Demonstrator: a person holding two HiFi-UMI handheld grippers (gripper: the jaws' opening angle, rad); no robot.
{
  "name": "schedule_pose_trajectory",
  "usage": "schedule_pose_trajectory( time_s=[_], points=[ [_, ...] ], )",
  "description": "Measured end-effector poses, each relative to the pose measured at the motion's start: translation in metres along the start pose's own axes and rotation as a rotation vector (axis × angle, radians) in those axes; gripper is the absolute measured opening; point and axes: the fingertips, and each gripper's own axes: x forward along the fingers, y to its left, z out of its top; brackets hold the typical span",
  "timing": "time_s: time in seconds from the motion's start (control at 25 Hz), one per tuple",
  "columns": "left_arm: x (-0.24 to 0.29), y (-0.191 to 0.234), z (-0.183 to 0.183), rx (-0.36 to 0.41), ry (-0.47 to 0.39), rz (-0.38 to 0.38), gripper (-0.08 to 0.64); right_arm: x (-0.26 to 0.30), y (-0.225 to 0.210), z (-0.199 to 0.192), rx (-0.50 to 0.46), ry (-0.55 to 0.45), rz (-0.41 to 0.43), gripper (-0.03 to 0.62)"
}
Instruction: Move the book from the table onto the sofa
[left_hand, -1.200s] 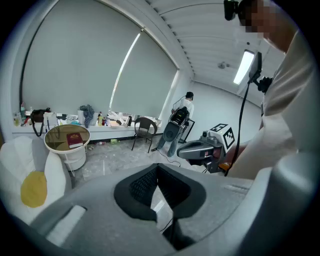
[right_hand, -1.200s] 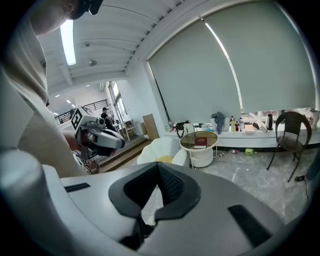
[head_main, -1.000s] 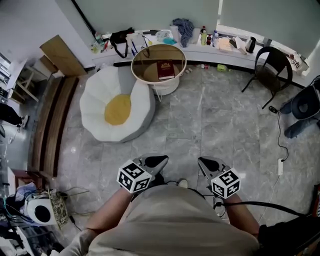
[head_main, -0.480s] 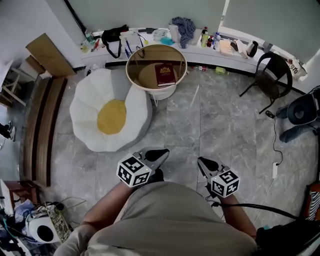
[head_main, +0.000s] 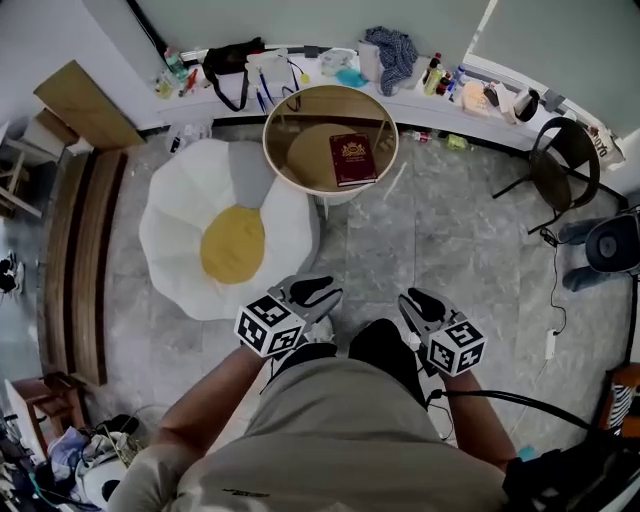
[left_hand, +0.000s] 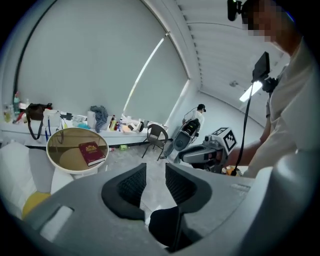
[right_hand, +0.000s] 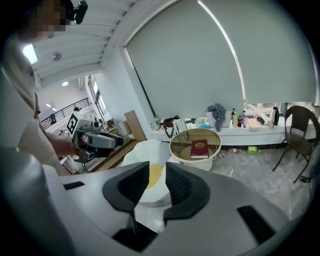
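A dark red book (head_main: 353, 160) lies flat on the round glass-topped table (head_main: 290, 115) against the far ledge. It also shows in the left gripper view (left_hand: 91, 152) and in the right gripper view (right_hand: 199, 149). The sofa (head_main: 232, 243) is a white flower-shaped cushion with a yellow centre, on the floor left of the table. My left gripper (head_main: 318, 292) and right gripper (head_main: 420, 303) are held low in front of the person's body, well short of the table. Both are opening, with nothing between their jaws (left_hand: 155, 180) (right_hand: 157, 182).
A cluttered ledge (head_main: 400, 60) runs behind the table. A brown chair (head_main: 562, 170) stands at the right, with a dark office chair (head_main: 615, 245) and a floor cable (head_main: 555, 330) beyond. Wooden benches (head_main: 80, 260) line the left wall. Grey tiled floor lies between me and the table.
The person has walked towards the table, so the table, book and sofa sit nearer and lower in the head view. Both grippers' jaws have parted a little.
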Motion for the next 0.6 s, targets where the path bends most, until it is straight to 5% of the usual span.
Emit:
schedule_pose_trajectory(
  time_s=[0.6],
  points=[
    [0.121, 0.234, 0.041, -0.262, 0.059, 0.195, 0.158, 0.218, -0.187, 0.085, 0.071, 0.133, 0.098, 0.126]
  ],
)
